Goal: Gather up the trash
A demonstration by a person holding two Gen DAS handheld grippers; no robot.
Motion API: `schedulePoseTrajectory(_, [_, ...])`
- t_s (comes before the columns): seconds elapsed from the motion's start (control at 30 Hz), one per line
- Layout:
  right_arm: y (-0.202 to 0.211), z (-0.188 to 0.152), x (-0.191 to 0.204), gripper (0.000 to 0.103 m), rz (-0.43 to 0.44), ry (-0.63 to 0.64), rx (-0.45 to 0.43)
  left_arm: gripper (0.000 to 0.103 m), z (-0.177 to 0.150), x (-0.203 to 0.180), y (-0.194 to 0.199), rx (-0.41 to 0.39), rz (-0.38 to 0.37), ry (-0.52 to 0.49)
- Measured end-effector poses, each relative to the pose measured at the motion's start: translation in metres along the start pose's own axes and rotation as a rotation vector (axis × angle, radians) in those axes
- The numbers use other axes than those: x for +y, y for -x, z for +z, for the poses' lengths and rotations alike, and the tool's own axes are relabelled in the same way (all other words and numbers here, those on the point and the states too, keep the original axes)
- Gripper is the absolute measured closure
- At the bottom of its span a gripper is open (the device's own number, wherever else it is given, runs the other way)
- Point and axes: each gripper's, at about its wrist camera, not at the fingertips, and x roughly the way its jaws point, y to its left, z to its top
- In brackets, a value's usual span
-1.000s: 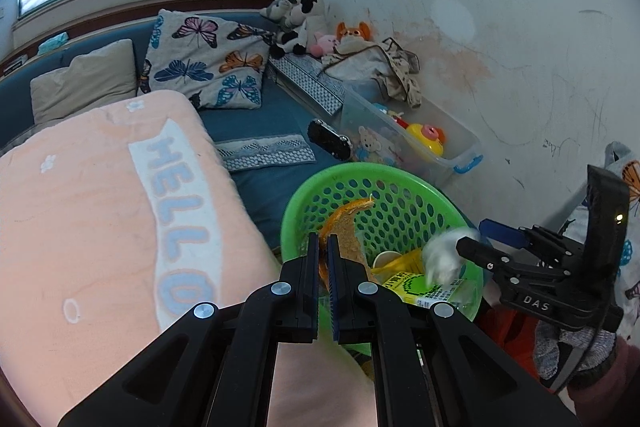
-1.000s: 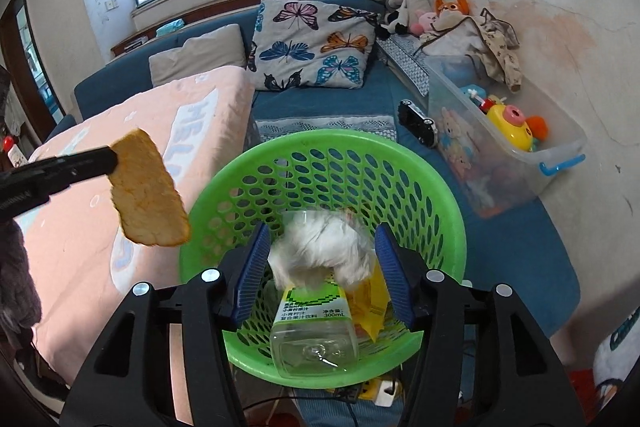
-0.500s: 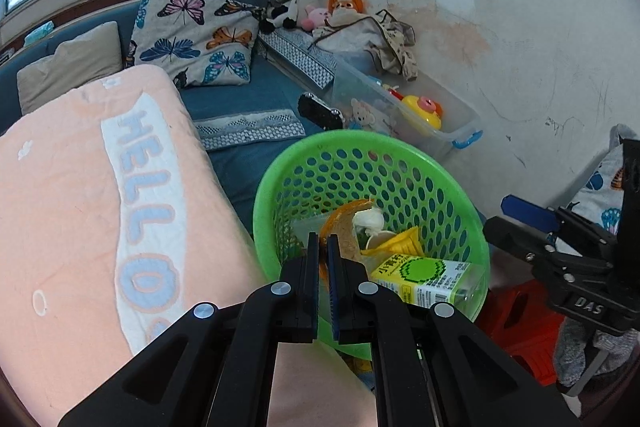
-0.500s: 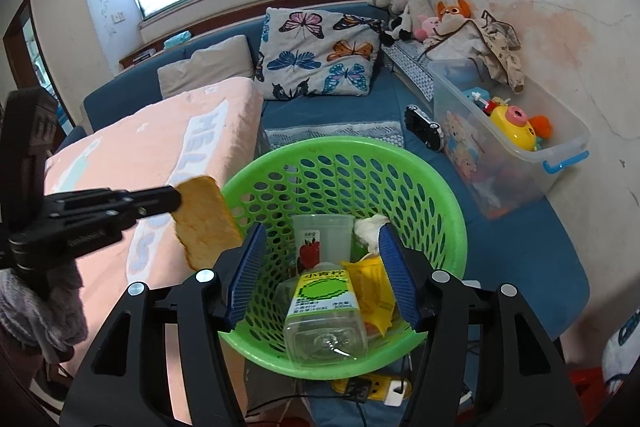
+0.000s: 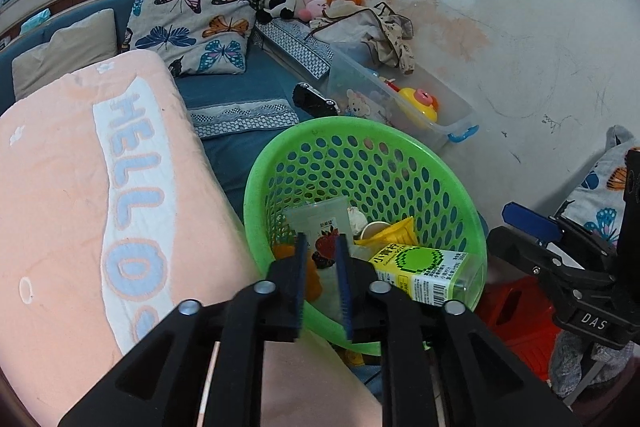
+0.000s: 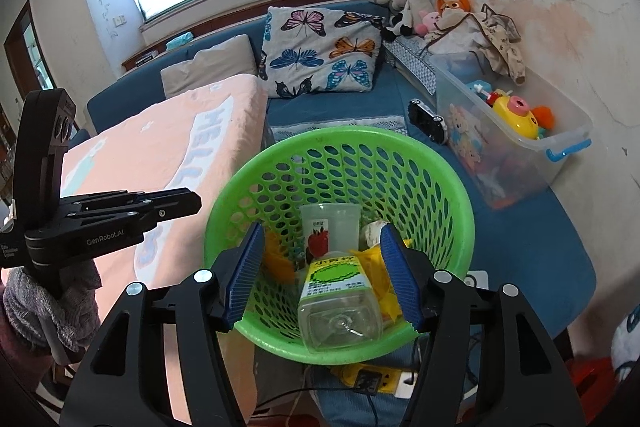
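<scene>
A green mesh basket [image 5: 360,131] [image 6: 340,137] holds a clear bottle with a green label [image 5: 420,267] [image 6: 336,291], a clear cup with a strawberry print [image 5: 320,219] [image 6: 328,219], a yellow wrapper [image 5: 392,233] [image 6: 376,263] and a white crumpled tissue [image 6: 372,231]. A flat orange piece [image 5: 285,251] [image 6: 278,259] lies inside against the basket's left wall. My left gripper [image 5: 320,255] [image 6: 176,203] hovers at the left rim, its jaws opening with nothing between them. My right gripper [image 6: 322,227] [image 5: 528,231] stands open and bare over the near rim.
A pink "HELLO" blanket [image 5: 80,187] lies left of the basket. A clear bin of toys [image 5: 400,107] stands behind it against the stained wall. A butterfly pillow [image 6: 320,55] lies on the blue couch. A yellow power strip [image 6: 372,381] sits under the basket.
The left gripper sank to the basket's rim and let go of the orange piece, which now lies inside. The white tissue left the right gripper and lies in the basket.
</scene>
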Motion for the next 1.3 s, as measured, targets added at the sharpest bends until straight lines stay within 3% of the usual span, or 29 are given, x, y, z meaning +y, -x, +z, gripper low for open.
schedulePoseTrajectory(0.23, [0.005,-0.005,0.008,0.042,0.004,0.006,-0.011,0.069,-0.008,0.009,0.015,-0.018,0.035,0.017])
schedulePoseTrajectory(0.33, [0.008,-0.007,0.013,0.042,0.010,0.011,-0.019,0.057,-0.012,0.016,0.029,-0.042,0.055,0.027])
schedulePoseTrajectory(0.53, [0.016,-0.009,0.028,0.041,0.029,0.027,-0.042,0.044,-0.021,0.030,0.066,-0.115,0.132,0.032])
schedulePoseTrajectory(0.93, [0.032,-0.017,0.077,0.027,0.045,0.097,-0.105,0.011,-0.049,0.059,0.135,-0.223,0.266,0.058])
schedulePoseTrajectory(1.3, [0.046,-0.030,0.111,0.011,0.058,0.110,-0.142,0.008,-0.081,0.083,0.178,-0.263,0.363,0.115])
